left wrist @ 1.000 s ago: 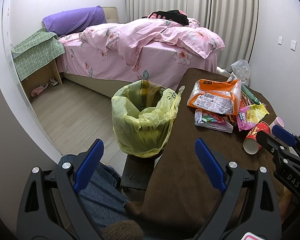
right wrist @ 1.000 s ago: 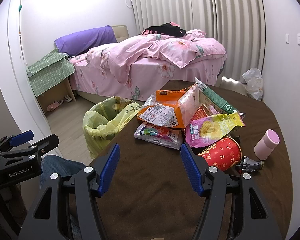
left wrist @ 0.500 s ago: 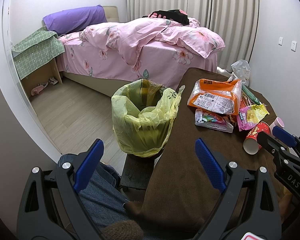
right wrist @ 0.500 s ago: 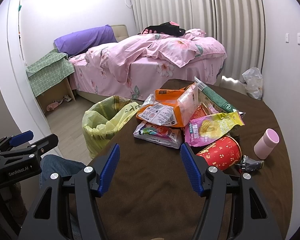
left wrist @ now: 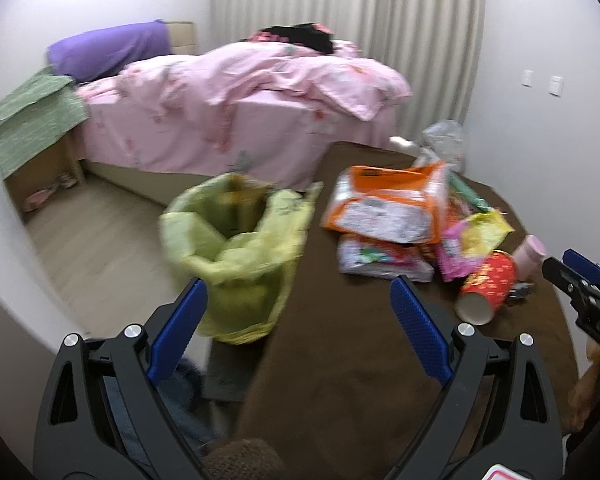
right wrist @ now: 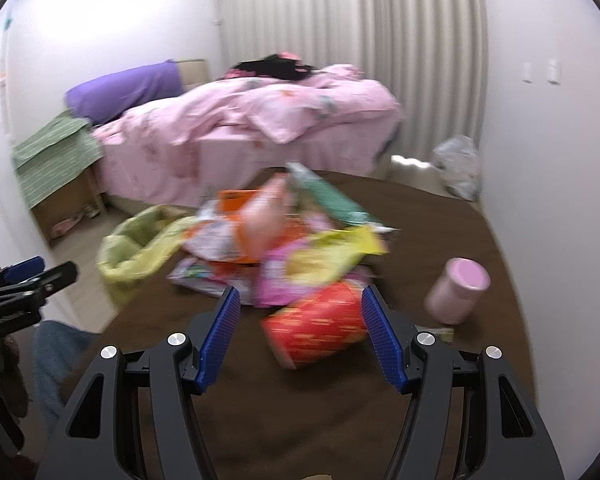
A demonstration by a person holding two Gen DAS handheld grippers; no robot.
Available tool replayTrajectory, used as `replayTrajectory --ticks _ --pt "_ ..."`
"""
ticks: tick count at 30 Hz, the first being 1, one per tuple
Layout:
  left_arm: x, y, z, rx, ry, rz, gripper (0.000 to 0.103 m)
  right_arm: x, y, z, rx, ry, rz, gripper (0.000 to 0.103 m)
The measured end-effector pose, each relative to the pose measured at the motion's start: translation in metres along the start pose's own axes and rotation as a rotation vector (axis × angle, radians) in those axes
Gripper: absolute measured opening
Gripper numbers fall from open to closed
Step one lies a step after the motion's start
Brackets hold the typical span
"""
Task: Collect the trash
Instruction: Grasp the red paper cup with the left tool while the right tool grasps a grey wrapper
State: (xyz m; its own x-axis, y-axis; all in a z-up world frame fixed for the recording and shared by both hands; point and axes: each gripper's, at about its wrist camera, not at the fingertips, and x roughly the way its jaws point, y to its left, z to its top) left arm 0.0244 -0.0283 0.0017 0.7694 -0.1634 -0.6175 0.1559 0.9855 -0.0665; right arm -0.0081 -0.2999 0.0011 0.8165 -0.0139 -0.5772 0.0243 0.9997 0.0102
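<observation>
Red paper cup [right wrist: 320, 330] | on its side on brown table [right wrist: 440, 220], between my right gripper [right wrist: 300, 336] pads, untouched | jaws apart | left gripper [left wrist: 296, 328] apart, empty | light, crushable: pinch mid-wall gently

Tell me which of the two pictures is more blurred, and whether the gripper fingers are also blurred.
Right wrist view: the heavier motion blur; the red paper cup and the snack wrappers are smeared. Left wrist view: milder blur; the yellow trash bag is soft. In both views the left gripper and the right gripper look sharp, and fisheye bending curves the walls.
</observation>
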Motion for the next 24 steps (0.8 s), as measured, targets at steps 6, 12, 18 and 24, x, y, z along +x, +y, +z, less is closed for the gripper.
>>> replayTrajectory --ticks 6,12,18,24 --pt "0.039 -0.064 0.004 0.098 0.046 -0.235 0.089 0.001 -0.077 -0.016 0.069 0.035 -0.159 0.06" --pt "0.078 -0.133 0.004 0.21 0.129 -0.403 0.09 -0.001 -0.124 -0.033 0.139 0.061 -0.22 0.06" --pt "0.111 -0.183 -0.006 0.335 0.219 -0.434 0.09 0.02 -0.14 -0.05 0.166 0.11 -0.146 0.06" --pt "0.109 -0.165 -0.004 0.265 0.254 -0.426 0.087 0.08 -0.141 -0.053 0.226 0.206 0.013 0.06"
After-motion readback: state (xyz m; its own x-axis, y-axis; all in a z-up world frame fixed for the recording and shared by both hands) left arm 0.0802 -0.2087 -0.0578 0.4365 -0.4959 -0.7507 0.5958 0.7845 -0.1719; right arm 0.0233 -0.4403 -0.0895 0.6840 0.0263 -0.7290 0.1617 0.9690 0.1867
